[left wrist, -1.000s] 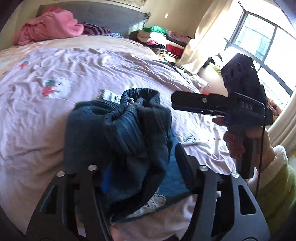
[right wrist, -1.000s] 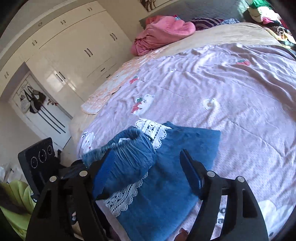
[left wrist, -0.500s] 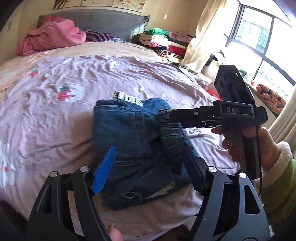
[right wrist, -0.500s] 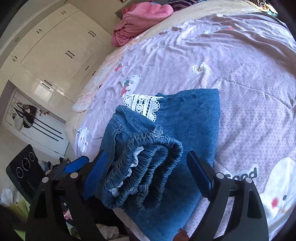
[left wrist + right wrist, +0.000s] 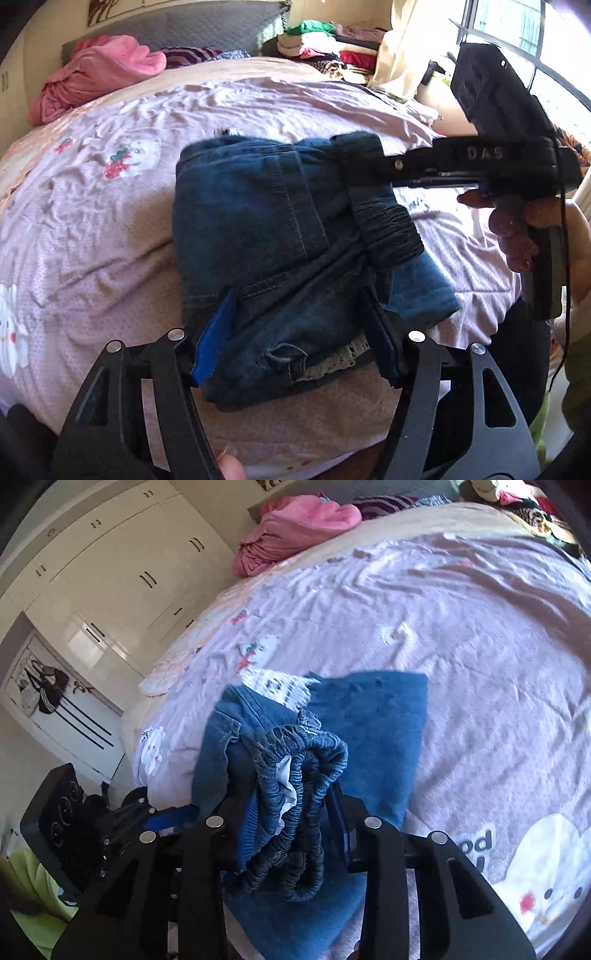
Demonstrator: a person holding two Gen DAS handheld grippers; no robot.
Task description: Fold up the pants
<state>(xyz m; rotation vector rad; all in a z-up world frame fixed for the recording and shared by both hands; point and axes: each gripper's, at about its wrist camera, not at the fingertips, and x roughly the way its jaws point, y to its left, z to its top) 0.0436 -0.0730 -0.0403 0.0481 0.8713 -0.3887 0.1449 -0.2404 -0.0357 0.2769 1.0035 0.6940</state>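
Two grippers at folded pants (image 5: pixel 266 236), right gripper (image 5: pixel 295 812) clamping waistband, left gripper (image 5: pixel 295 332) spread apart astride hem

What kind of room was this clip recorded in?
A bedroom, most likely: the jeans lie on a bed with a padded headboard, and the right wrist view shows built-in white wardrobes.

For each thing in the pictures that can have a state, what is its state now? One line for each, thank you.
jeans: partly folded on the bed, waistband lifted.
waistband: bunched, pinched by the right gripper.
right gripper: shut on the waistband.
left gripper: open, fingers either side of the jeans.
wardrobe doors: closed.
bedsheet: wrinkled.
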